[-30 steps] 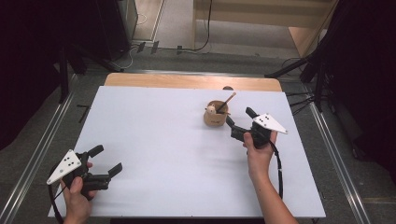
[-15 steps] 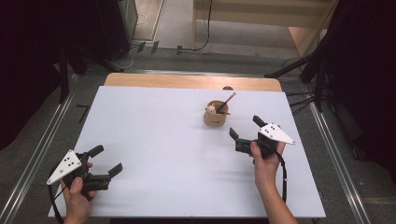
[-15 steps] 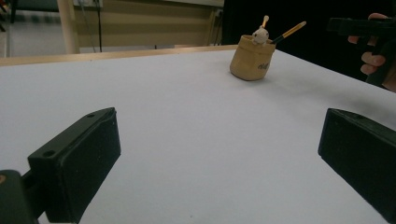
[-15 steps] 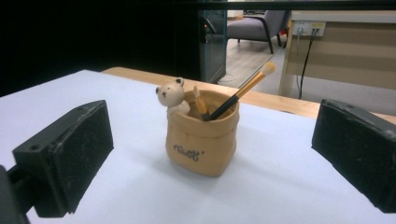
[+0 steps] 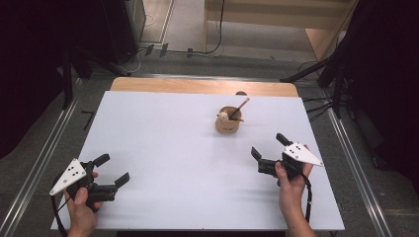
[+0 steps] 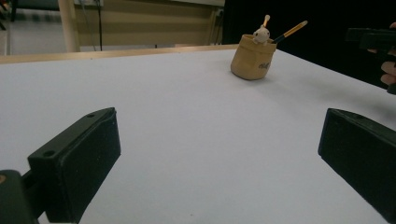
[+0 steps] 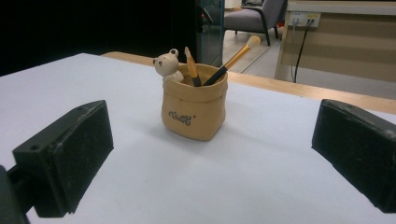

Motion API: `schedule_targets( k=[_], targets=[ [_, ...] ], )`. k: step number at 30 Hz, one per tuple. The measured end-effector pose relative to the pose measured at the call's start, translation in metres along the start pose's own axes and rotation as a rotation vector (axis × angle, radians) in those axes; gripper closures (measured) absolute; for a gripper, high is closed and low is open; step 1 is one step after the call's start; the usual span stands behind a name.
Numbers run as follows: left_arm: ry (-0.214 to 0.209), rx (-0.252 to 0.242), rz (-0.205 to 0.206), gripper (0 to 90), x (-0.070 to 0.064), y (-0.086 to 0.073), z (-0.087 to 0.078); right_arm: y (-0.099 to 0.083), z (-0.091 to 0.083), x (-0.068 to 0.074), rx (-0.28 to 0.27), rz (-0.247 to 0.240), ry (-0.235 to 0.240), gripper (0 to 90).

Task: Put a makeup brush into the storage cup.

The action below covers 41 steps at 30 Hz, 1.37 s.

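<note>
Right gripper (image 5: 267, 149) farther back from brush pot (image 5: 228, 120), fingers apart

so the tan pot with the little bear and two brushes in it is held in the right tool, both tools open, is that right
Not quite. The tan pot stands free on the white table, ahead of the right tool, whose jaws are spread with nothing between them, as the right gripper view shows. The rest holds: bear, two brushes, and the left tool open too.

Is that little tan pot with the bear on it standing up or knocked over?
Upright. The tan pot sits flat on the white table, mouth upward, with two brushes leaning out of its top.
</note>
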<state>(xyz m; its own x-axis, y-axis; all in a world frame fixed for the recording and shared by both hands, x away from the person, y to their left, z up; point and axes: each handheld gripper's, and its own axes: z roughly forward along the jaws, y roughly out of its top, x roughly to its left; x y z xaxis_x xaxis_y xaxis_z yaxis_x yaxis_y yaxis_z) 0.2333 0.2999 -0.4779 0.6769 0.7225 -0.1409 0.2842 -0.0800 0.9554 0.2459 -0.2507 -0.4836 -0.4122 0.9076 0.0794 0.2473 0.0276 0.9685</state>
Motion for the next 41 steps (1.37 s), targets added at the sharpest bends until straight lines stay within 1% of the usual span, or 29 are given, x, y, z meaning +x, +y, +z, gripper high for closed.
schedule_targets(
  k=[4, 6, 10, 13, 15, 19, 21, 24, 26, 27, 29, 30, 32, 34, 37, 39, 41],
  targets=[
    [0.0, 0.003, 0.006, 0.0, -0.001, 0.0, 0.0, -0.006, -0.011, -0.004, -0.012, 0.021, 0.002, 0.0],
    [0.0, 0.005, 0.009, 0.0, -0.001, 0.0, 0.0, -0.011, -0.017, -0.005, -0.007, 0.018, -0.008, 0.0],
    [0.0, 0.002, 0.006, 0.0, -0.001, 0.0, 0.0, -0.018, -0.026, -0.009, 0.02, 0.013, -0.03, 0.0],
    [-0.007, 0.0, 0.01, 0.0, -0.001, 0.002, 0.001, -0.022, -0.035, -0.01, 0.025, 0.006, -0.052, 0.0],
    [-0.01, -0.001, 0.011, 0.0, -0.001, 0.002, 0.002, -0.026, -0.041, -0.012, 0.025, 0.027, -0.053, 0.0],
    [-0.011, 0.0, 0.014, 0.0, -0.001, 0.002, 0.002, -0.033, -0.053, -0.017, 0.04, 0.022, -0.079, 0.0],
    [-0.008, -0.004, 0.014, 0.0, -0.001, 0.003, 0.002, -0.035, -0.06, -0.019, 0.037, 0.036, -0.081, 0.0],
    [-0.003, -0.005, 0.013, 0.0, -0.001, 0.003, 0.002, -0.036, -0.068, -0.021, 0.039, 0.024, -0.096, 0.0],
    [-0.002, -0.012, 0.002, 0.0, 0.0, 0.004, 0.002, -0.039, -0.072, -0.022, 0.04, 0.033, -0.095, 0.0],
    [0.003, -0.013, 0.002, 0.0, 0.0, 0.004, 0.002, -0.04, -0.074, -0.023, 0.04, 0.038, -0.088, 0.0],
    [0.024, -0.003, 0.029, 0.0, -0.002, 0.005, 0.002, -0.042, -0.076, -0.025, 0.045, 0.045, -0.089, 0.0],
    [0.024, 0.002, 0.044, 0.0, -0.003, 0.005, 0.002, -0.042, -0.077, -0.026, 0.045, 0.046, -0.087, 0.0],
    [0.021, 0.007, 0.052, 0.0, -0.004, 0.005, 0.003, -0.041, -0.078, -0.027, 0.042, 0.047, -0.092, 0.0],
    [0.018, 0.014, 0.05, 0.0, -0.005, 0.004, 0.003, -0.04, -0.079, -0.029, 0.036, 0.059, -0.09, 0.0],
    [0.017, 0.011, 0.049, 0.0, -0.003, 0.004, 0.002, -0.04, -0.078, -0.029, 0.036, 0.057, -0.093, 0.0],
    [0.014, 0.005, 0.037, 0.0, -0.002, 0.005, 0.003, -0.04, -0.077, -0.028, 0.038, 0.056, -0.09, 0.0],
    [0.018, 0.008, 0.037, 0.0, -0.001, 0.004, 0.004, -0.039, -0.076, -0.026, 0.037, 0.054, -0.087, 0.0]
  ],
)
